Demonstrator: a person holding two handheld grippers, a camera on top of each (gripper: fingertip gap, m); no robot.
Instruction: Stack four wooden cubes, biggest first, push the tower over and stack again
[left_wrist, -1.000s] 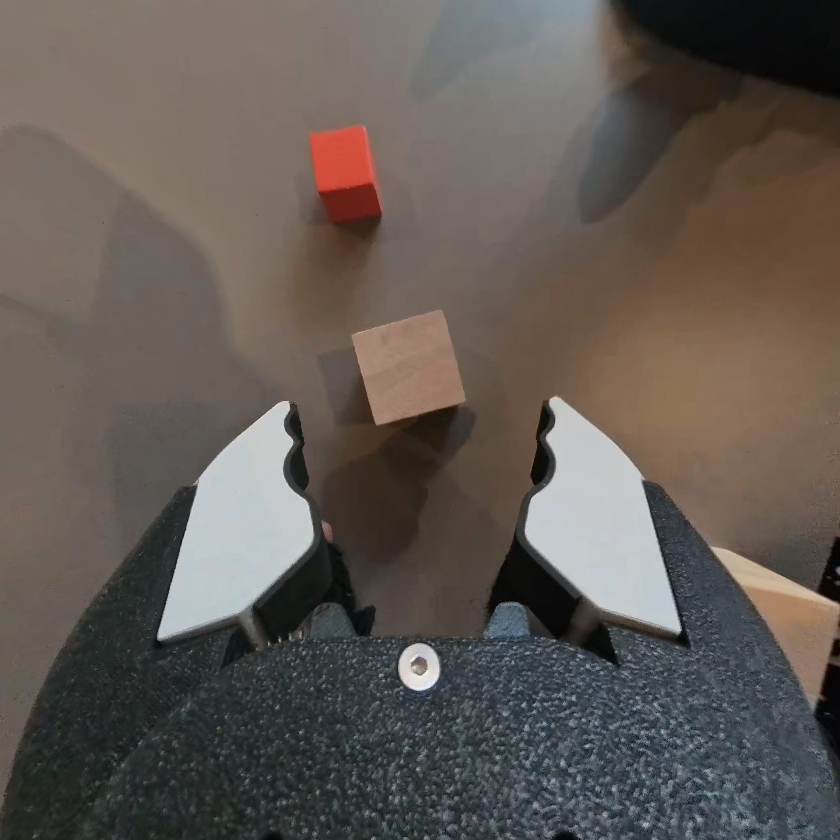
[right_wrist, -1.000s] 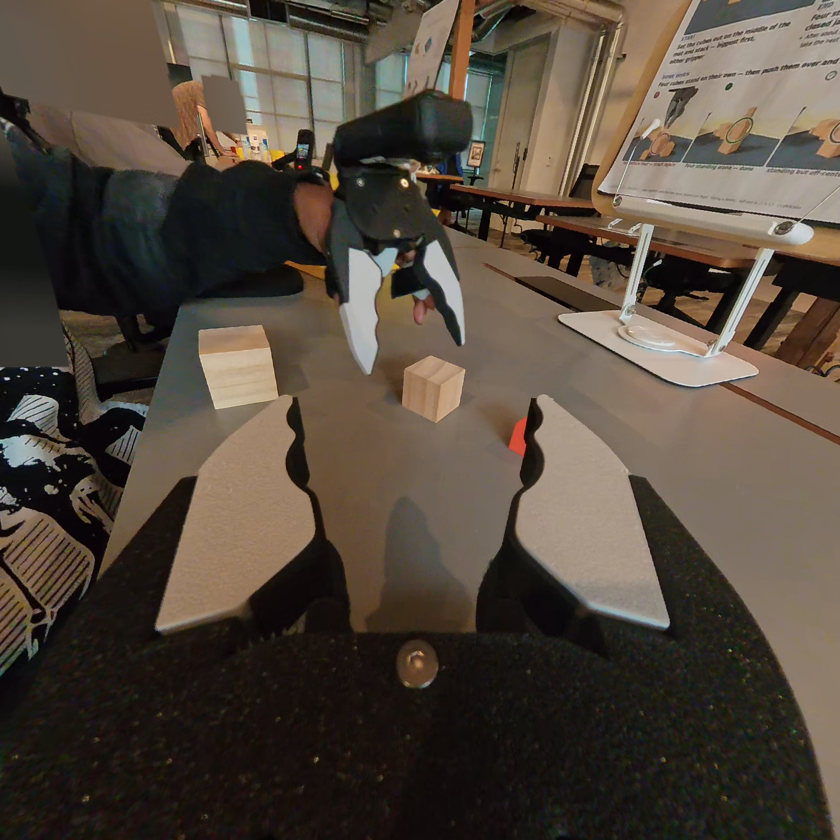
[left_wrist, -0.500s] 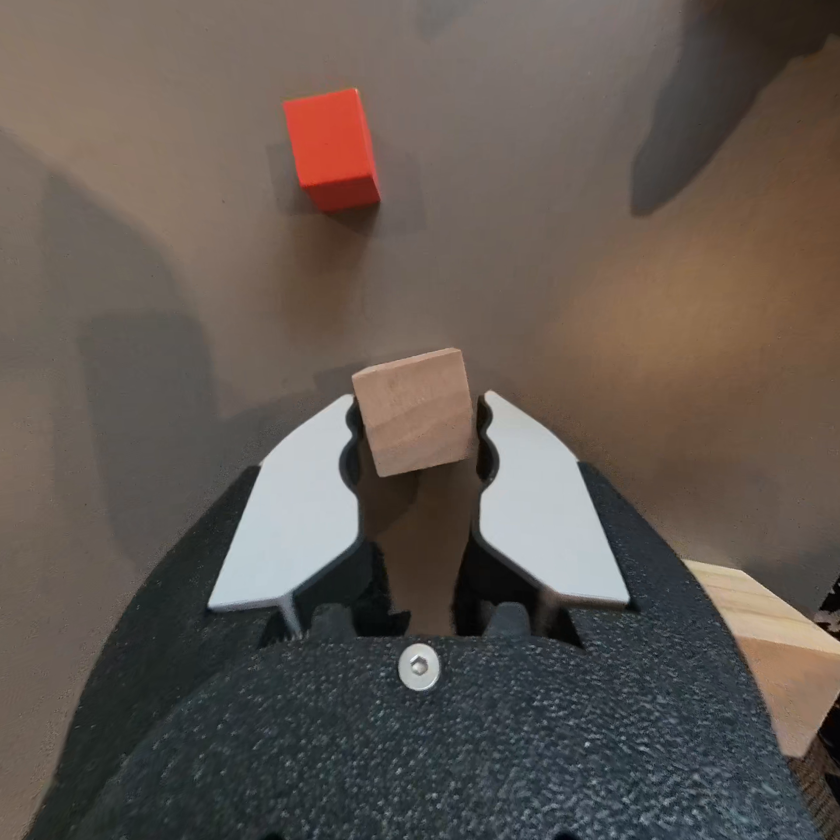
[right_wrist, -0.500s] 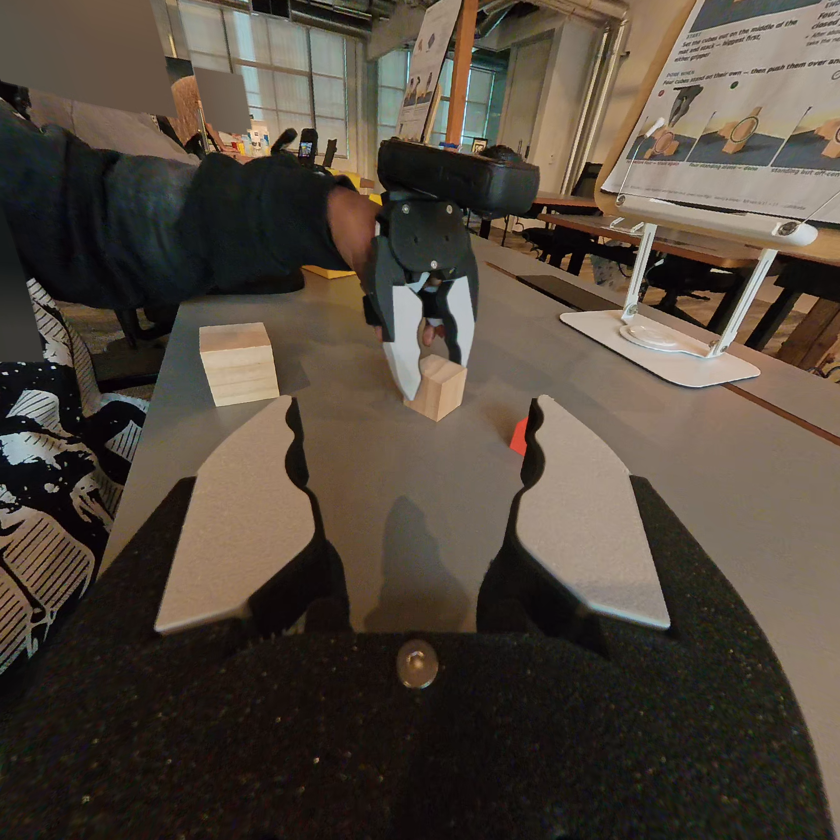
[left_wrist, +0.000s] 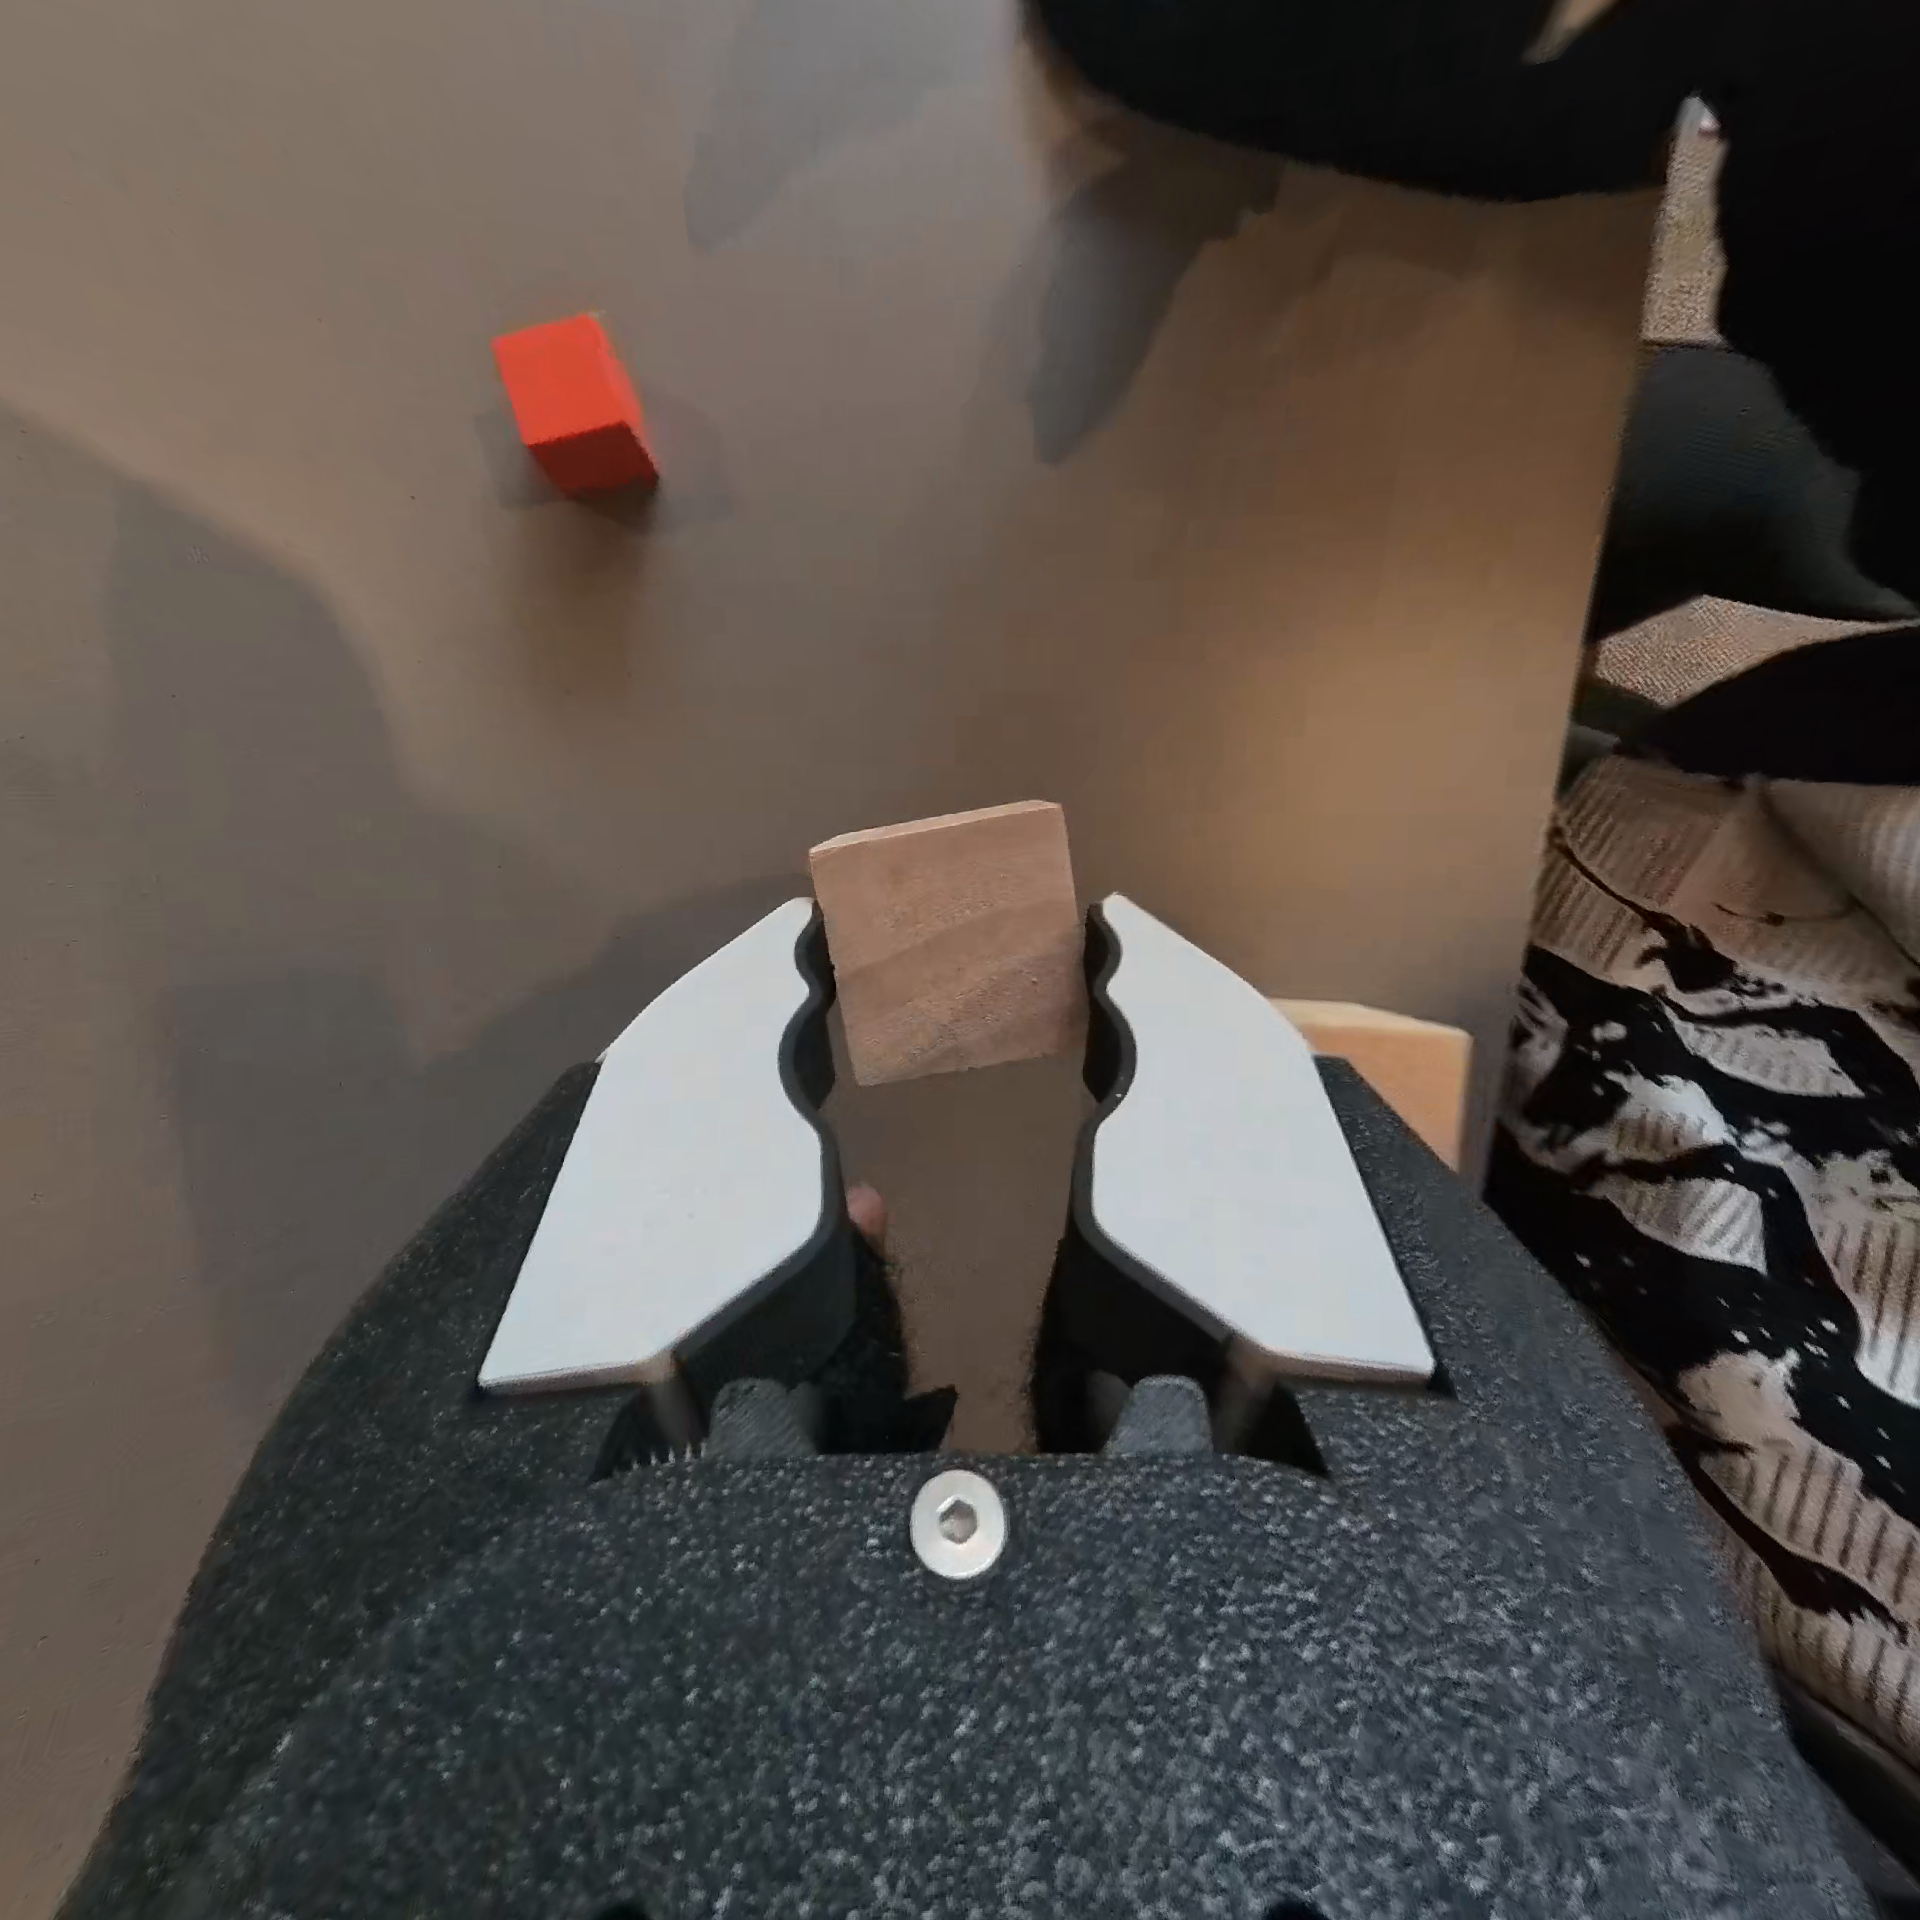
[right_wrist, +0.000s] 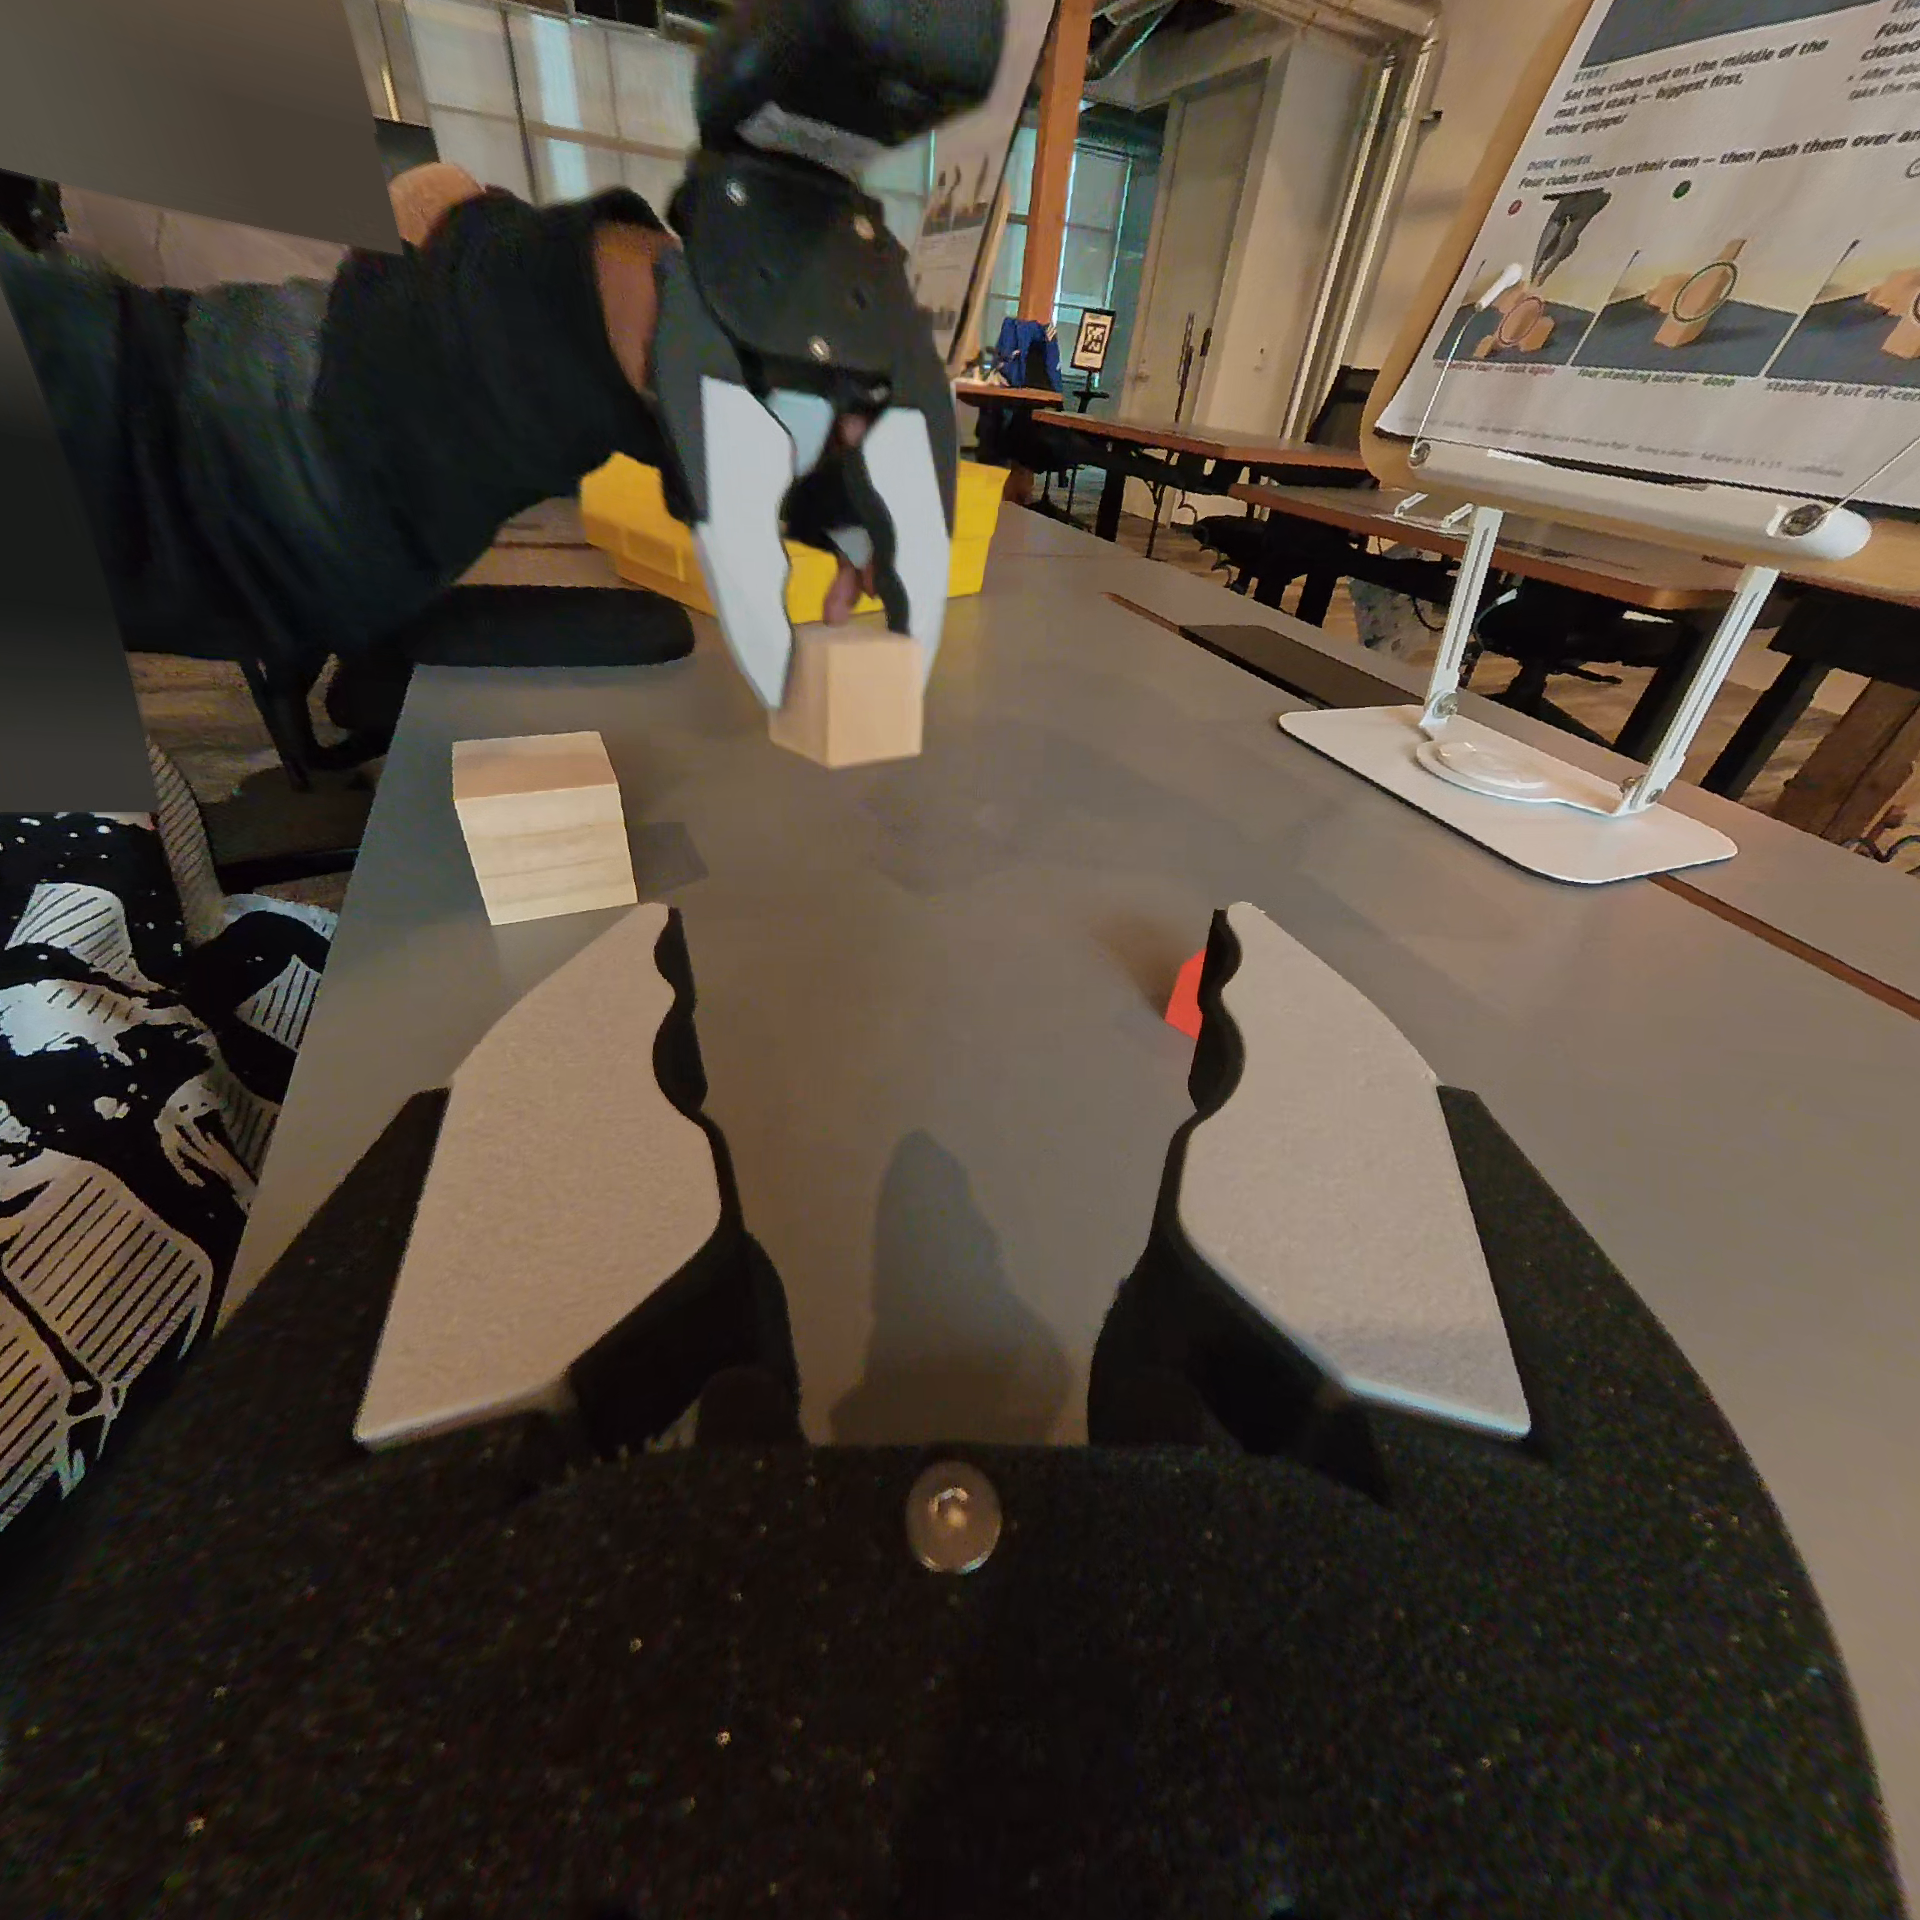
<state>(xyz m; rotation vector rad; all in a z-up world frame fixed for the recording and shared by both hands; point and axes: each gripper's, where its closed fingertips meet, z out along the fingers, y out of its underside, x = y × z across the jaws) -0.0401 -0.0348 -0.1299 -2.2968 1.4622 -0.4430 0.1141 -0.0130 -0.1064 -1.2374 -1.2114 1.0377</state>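
Note:
My left gripper (left_wrist: 951, 961) is shut on a mid-size plain wooden cube (left_wrist: 951, 940) and holds it above the grey table; it also shows in the right wrist view (right_wrist: 847, 665) with the cube (right_wrist: 852, 701) in the air. The biggest wooden cube (right_wrist: 542, 826) stands on the table near its left edge, and its corner shows in the left wrist view (left_wrist: 1382, 1070). A small red cube (left_wrist: 575, 403) lies on the table; in the right wrist view (right_wrist: 1188, 994) my right finger half hides it. My right gripper (right_wrist: 945, 935) is open and empty, low over the table.
A white document stand (right_wrist: 1507, 800) with an instruction sheet is at the right. Yellow bins (right_wrist: 665, 540) sit at the far end. The table's left edge (right_wrist: 343, 904) borders a black and white patterned cloth (right_wrist: 114, 1091). A person's dark sleeve (right_wrist: 436, 416) reaches in from the left.
My left gripper came down over the mid-size cube, shut on it and lifted it off the table toward the big cube's side. My right gripper has stayed still and open.

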